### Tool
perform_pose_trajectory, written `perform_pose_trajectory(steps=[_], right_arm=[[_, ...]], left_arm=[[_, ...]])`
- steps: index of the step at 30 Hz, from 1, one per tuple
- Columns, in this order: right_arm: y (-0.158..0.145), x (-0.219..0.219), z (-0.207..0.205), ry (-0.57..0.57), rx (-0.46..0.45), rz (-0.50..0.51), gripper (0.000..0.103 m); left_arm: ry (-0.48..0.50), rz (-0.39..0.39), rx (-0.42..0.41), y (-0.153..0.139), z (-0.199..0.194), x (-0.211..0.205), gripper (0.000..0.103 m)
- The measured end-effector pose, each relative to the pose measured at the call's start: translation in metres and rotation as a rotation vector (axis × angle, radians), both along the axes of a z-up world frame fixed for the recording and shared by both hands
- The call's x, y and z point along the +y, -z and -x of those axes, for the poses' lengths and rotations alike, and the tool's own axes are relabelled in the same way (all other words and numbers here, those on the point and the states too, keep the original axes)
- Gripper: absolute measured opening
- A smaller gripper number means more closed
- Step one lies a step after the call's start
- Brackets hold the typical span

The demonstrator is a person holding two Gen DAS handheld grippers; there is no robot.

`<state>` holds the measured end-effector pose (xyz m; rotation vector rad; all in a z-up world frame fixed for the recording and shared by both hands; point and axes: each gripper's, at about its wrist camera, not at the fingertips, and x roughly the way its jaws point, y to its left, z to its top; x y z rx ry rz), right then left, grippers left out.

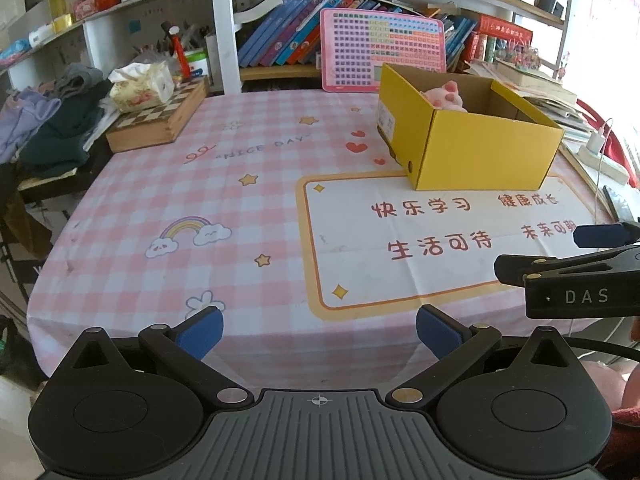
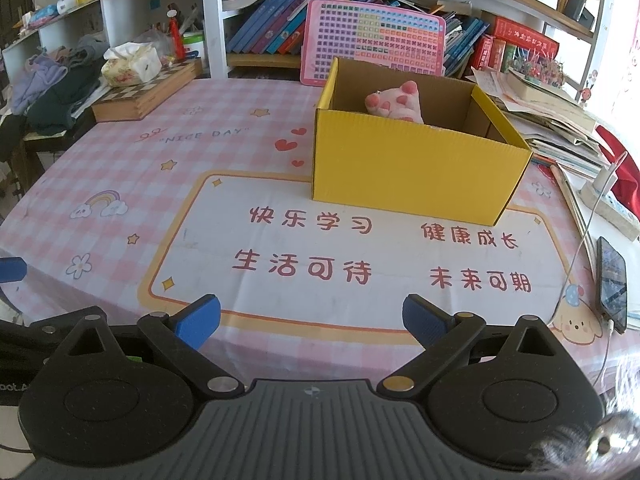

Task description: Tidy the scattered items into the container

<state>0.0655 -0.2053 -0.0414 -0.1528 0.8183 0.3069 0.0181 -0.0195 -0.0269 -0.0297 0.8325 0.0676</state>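
A yellow cardboard box [image 1: 480, 152] [image 2: 412, 172] stands open-topped on the pink checked tablecloth, toward the far right. Inside it a pink plush paw toy [image 1: 444, 98] [image 2: 396, 102] pokes above the rim. My left gripper [image 1: 319, 330] hovers open over the near table edge, nothing between its blue pads. My right gripper [image 2: 311, 316] is open too, empty, low at the near edge facing the box. In the left wrist view the right gripper's black body shows at the right edge, and in the right wrist view a blue pad of the left gripper shows at the left edge.
A wooden chessboard case [image 1: 160, 120] with a tissue pack [image 1: 142, 86] sits far left beside piled clothes [image 1: 52, 120]. A pink chart board [image 2: 374, 42] leans on shelved books behind the box. A phone [image 2: 612, 284] on a cable and stacked papers [image 2: 552, 120] lie right.
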Motion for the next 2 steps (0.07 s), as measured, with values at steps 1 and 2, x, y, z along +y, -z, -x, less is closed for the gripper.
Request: perform_pose_trajectory(steps=[1, 2], right_arm=[[0.0001, 0.0, -0.0003, 0.0, 0.002, -0.001, 0.098], [0.0001, -0.0003, -0.0005, 0.0, 0.003, -0.001, 0.098]], left_arm=[[-0.001, -0.001, -0.007, -0.001, 0.0006, -0.0001, 0.103], [0.002, -0.004, -0.021, -0.0029, 0.0015, -0.0007, 0.103]])
